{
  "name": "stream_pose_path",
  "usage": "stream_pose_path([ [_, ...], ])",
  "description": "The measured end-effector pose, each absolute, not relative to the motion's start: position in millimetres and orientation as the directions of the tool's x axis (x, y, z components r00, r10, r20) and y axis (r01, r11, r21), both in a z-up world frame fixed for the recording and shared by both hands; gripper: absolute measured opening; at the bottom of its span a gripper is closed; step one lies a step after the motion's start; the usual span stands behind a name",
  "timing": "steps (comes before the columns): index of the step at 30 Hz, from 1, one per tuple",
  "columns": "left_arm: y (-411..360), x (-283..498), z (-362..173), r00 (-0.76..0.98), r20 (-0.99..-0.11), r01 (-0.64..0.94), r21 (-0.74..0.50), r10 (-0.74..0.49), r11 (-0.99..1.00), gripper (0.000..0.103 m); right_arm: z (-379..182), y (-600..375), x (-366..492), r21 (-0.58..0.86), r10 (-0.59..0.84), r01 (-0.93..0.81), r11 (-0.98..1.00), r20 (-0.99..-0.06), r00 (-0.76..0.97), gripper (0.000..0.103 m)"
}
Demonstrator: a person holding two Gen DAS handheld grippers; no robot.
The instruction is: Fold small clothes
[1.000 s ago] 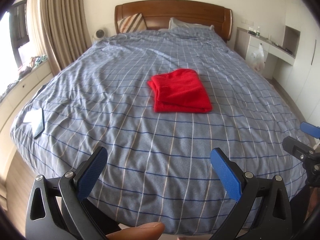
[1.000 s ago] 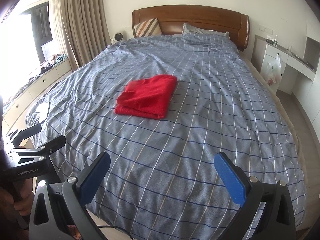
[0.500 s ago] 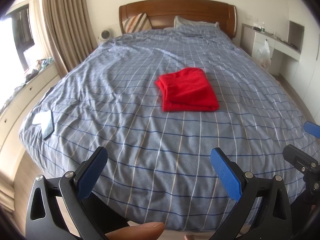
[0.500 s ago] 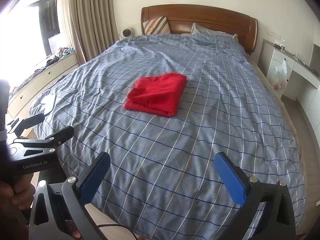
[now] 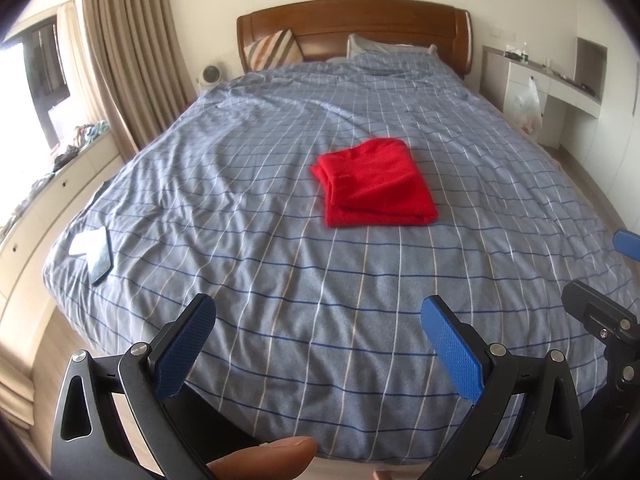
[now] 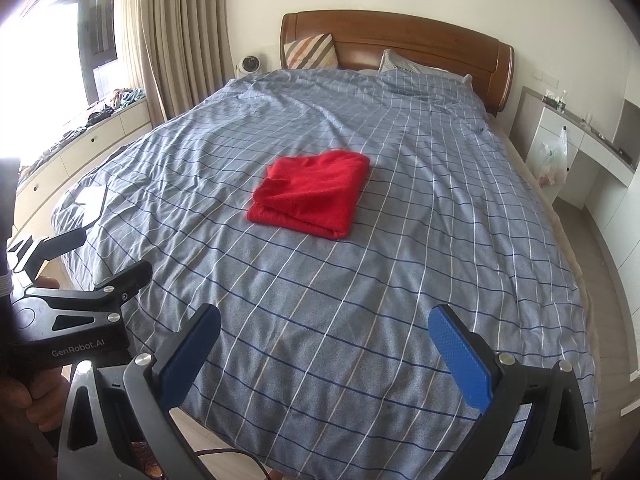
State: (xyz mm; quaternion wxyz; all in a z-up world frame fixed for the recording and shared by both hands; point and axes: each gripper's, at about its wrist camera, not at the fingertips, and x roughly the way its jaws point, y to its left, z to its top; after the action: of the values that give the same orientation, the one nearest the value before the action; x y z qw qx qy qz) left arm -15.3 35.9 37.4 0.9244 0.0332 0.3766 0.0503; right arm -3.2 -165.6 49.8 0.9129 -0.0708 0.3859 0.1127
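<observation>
Pulled back from the bed (image 5: 280, 264) since a second ago, more floor showing lower left. Folded red garment (image 5: 376, 184) at frame centre, flat on the checked duvet. Left gripper (image 5: 318, 344) and right gripper (image 6: 324, 350) spread wide, holding nothing, along the bottom edge.

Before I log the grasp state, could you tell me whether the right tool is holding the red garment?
No, the right tool is open and hangs over the near bed edge, apart from the folded red garment.
</observation>
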Motion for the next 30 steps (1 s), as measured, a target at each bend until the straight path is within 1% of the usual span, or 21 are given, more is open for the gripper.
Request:
stream_pose_path([
  [3, 34.2, -13.2, 37.4, 0.709, -0.696, -0.064, 0.101, 0.116, 0.993, 0.103, 53.1, -165.9, -3.9, -0.084, 0.108, -0.237, 0.968, -0.711, 0.695, 0.102],
  [14, 33.1, -11.8, 42.3, 0.717, -0.69, -0.064, 0.077, 0.099, 0.995, 0.103, 56.8, -178.9, -2.9, -0.056, 0.094, -0.187, 0.981, -0.705, 0.703, 0.102],
  [23, 27.8, -13.2, 49.1, 0.736, -0.668, -0.061, 0.089, 0.105, 0.994, 0.103, 59.8, -182.2, -5.6, -0.062, 0.081, -0.171, 0.983, -0.693, 0.717, 0.102],
  [30, 27.6, -11.7, 46.9, 0.729, -0.676, -0.063, 0.093, 0.11, 0.994, 0.103, 61.1, -183.5, -5.0, -0.078, 0.065, -0.163, 0.983, -0.69, 0.721, 0.102],
])
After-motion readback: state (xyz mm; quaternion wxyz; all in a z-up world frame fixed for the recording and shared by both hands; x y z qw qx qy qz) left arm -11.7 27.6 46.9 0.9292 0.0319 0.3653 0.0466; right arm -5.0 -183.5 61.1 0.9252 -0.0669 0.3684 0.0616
